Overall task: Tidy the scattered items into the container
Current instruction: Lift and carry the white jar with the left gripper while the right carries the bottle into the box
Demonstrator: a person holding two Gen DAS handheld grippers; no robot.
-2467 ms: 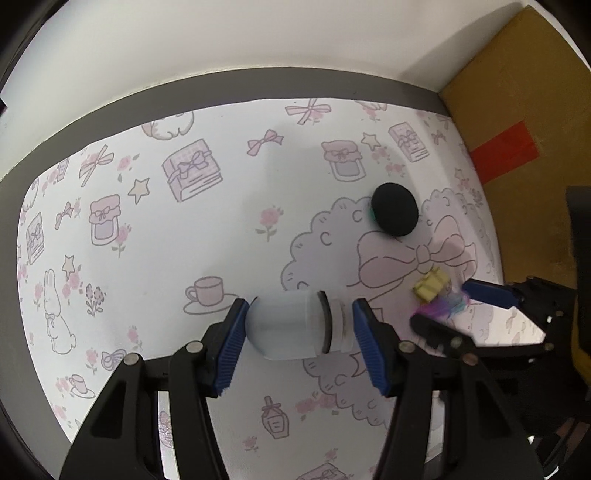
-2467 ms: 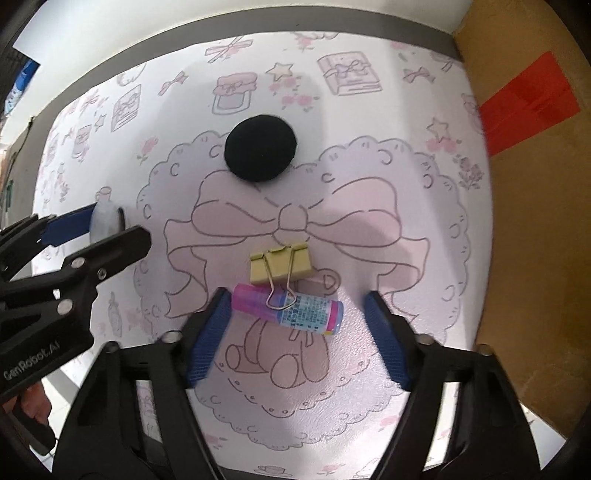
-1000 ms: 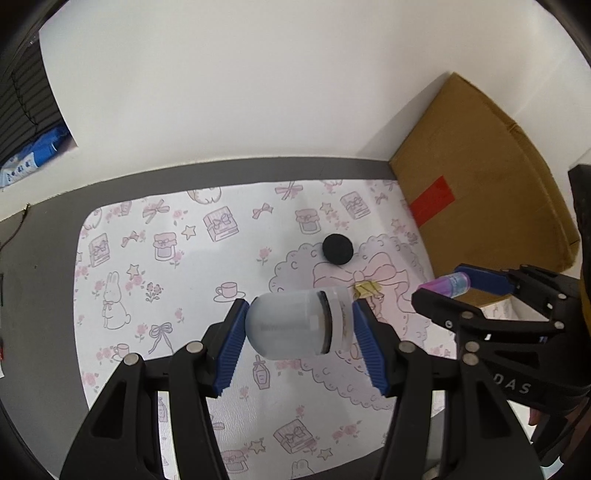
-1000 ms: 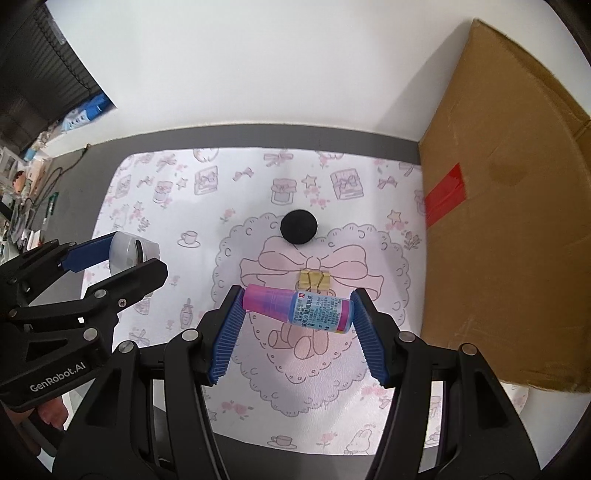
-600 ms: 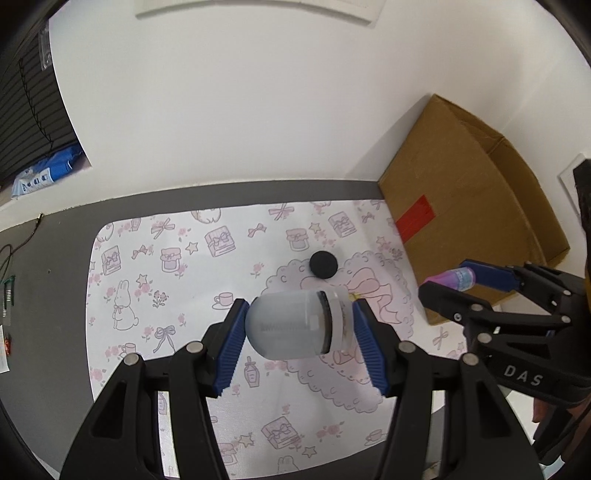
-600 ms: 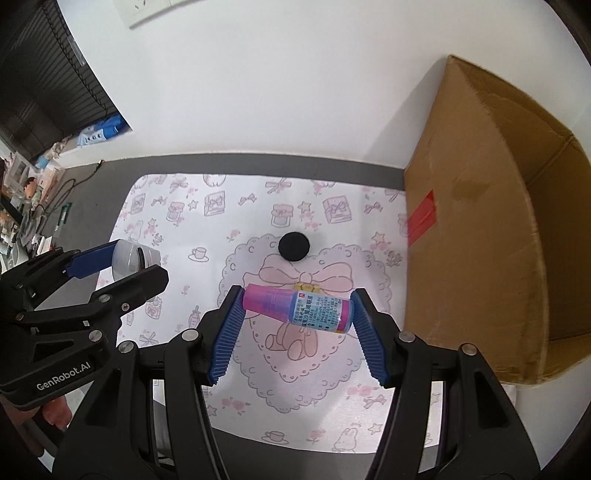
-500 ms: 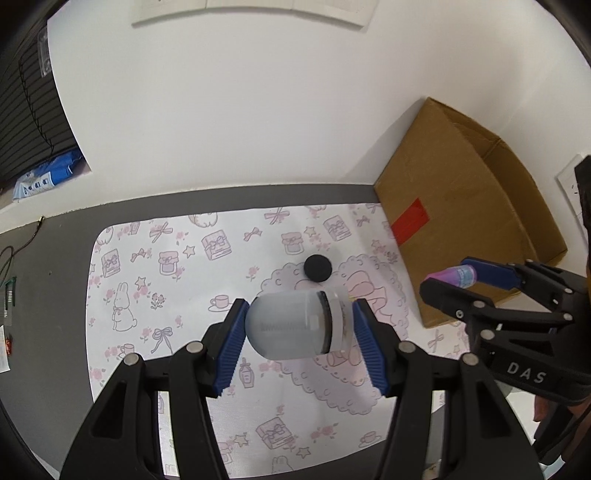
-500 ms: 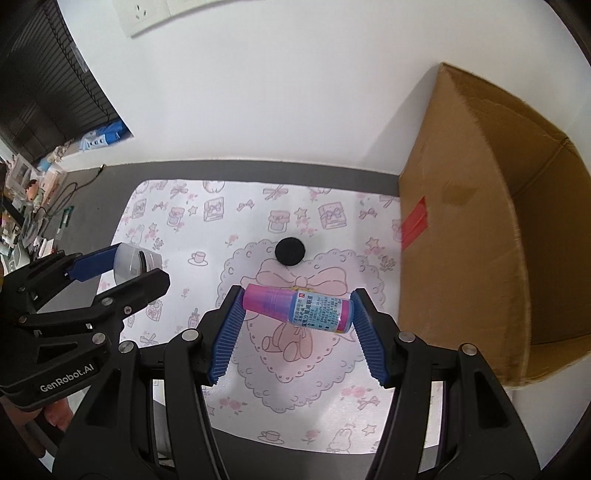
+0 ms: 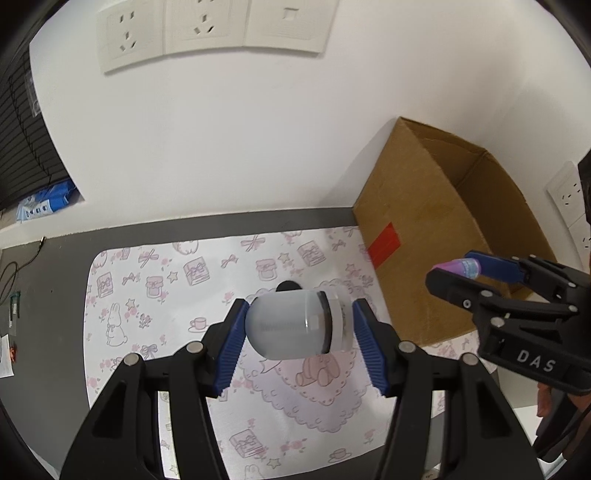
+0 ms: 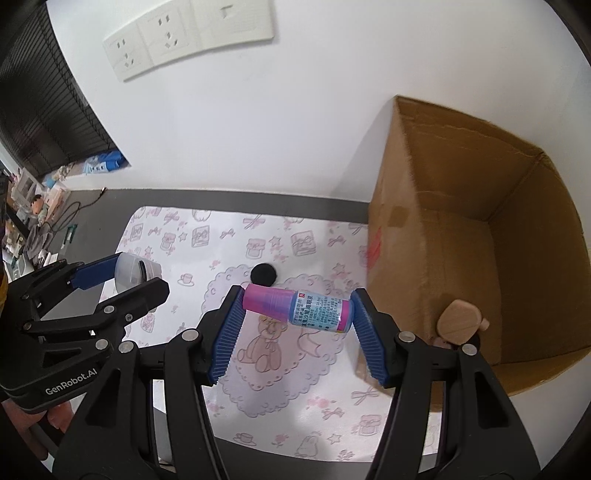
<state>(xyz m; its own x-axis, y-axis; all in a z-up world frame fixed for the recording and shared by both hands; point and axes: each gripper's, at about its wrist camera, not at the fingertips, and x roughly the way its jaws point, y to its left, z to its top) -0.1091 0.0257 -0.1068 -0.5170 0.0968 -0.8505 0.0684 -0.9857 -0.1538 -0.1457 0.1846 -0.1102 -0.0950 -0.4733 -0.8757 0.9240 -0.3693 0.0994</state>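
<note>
My left gripper (image 9: 297, 326) is shut on a frosted white jar (image 9: 291, 325), held sideways high above the patterned mat (image 9: 166, 295). My right gripper (image 10: 297, 308) is shut on a small pink bottle (image 10: 299, 306) with a blue label, also lying crosswise between the pads. The open cardboard box (image 10: 461, 236) stands at the right edge of the mat; a round tan wooden piece (image 10: 460, 321) lies inside it. A black round puff (image 10: 263, 274) rests on the mat below the bottle. Each gripper shows in the other's view: the right one (image 9: 461, 269), the left one (image 10: 129, 277).
Wall sockets (image 9: 207, 33) sit on the white wall behind the table. A dark shelf with clutter (image 10: 44, 199) is at the far left. A cable (image 9: 14, 258) lies on the grey tabletop beside the mat. A hand (image 10: 55, 417) holds the left gripper's handle.
Both grippers closed on their items on the mat, then rose well above it and now stand higher. The box's open inside has come into the right wrist view.
</note>
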